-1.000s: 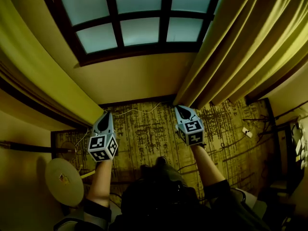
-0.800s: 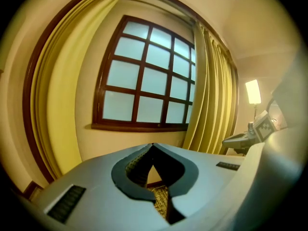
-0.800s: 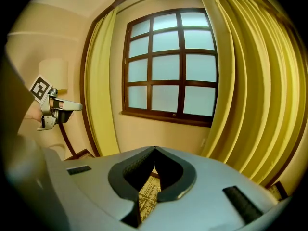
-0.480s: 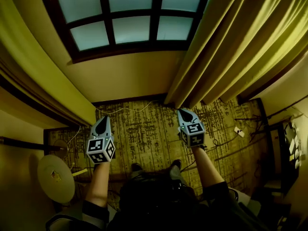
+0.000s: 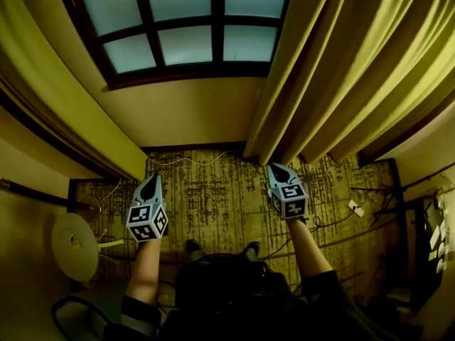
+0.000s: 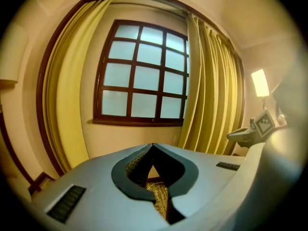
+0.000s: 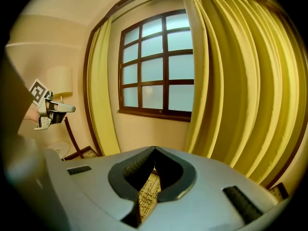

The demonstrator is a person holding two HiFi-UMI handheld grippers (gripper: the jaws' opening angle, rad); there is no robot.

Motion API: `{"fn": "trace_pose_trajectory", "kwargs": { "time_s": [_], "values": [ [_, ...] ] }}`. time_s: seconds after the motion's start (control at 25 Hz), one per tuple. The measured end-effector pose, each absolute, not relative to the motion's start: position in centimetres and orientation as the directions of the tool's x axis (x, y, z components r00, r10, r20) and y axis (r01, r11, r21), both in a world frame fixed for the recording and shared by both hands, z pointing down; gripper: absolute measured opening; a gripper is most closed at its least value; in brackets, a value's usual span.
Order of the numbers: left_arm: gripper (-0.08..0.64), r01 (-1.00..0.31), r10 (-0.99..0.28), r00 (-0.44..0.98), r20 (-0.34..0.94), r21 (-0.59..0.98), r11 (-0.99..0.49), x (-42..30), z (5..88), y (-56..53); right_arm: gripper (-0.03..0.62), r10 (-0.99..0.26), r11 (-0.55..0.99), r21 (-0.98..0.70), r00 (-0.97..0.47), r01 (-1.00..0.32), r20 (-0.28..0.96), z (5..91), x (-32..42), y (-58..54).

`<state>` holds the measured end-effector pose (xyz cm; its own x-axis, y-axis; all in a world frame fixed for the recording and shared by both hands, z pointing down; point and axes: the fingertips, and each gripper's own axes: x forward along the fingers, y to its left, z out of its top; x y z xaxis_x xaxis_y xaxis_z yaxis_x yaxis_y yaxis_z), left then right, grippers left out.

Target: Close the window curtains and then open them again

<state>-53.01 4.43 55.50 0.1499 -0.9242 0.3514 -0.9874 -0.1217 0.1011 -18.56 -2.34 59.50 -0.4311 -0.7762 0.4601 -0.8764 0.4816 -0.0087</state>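
Observation:
A dark-framed window (image 5: 186,30) stands ahead with its panes uncovered. The left yellow curtain (image 5: 60,109) hangs bunched at the window's left side. The right yellow curtain (image 5: 341,69) hangs in folds at the right, its inner edge over the window's right panes. Above the carpet my left gripper (image 5: 151,179) is shut and empty, to the right of the left curtain's foot. My right gripper (image 5: 278,168) is also shut and empty, just below the right curtain's hem. The left gripper view shows its jaws (image 6: 153,145) closed and pointing at the window sill. The right gripper's jaws (image 7: 155,148) are closed too.
A patterned carpet (image 5: 213,197) with thin cables lies under the window. A round white disc (image 5: 74,246) stands at the left. A lit wall lamp (image 6: 260,82) hangs right of the curtains. Dark furniture (image 5: 426,261) lines the right side.
Both grippers have shifted slightly down in the head view, still shut. The window has slid left and the right curtain now fills more of the picture. The person's feet have come into view.

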Motion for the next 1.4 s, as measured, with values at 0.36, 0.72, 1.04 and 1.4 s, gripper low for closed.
{"fn": "trace_pose_trajectory", "kwargs": {
  "time_s": [0.36, 0.72, 1.04, 1.4],
  "values": [
    [0.0, -0.983, -0.919, 0.162, 0.36, 0.136, -0.12, -49.4, 55.6, 5.3, 0.002, -0.784, 0.468, -0.035, -0.433, -0.883, 0.444, 60.6, -14.8, -1.7],
    [0.0, -0.979, -0.917, 0.199, 0.346, 0.103, -0.174, -46.9, 55.1, 4.3, 0.002, -0.795, 0.437, -0.034, -0.404, -0.899, 0.453, 60.9, -12.8, -0.6],
    [0.0, -0.97, -0.902, 0.245, 0.356, 0.103, -0.222, -42.1, 55.3, 2.6, 0.002, -0.797, 0.44, -0.032, -0.406, -0.897, 0.447, 61.2, -9.9, -0.9],
    [0.0, -0.954, -0.895, 0.298, 0.332, 0.108, -0.278, -32.5, 54.8, 0.3, 0.002, -0.787, 0.472, -0.018, -0.431, -0.881, 0.441, 60.9, -4.8, -1.1]
  ]
}}
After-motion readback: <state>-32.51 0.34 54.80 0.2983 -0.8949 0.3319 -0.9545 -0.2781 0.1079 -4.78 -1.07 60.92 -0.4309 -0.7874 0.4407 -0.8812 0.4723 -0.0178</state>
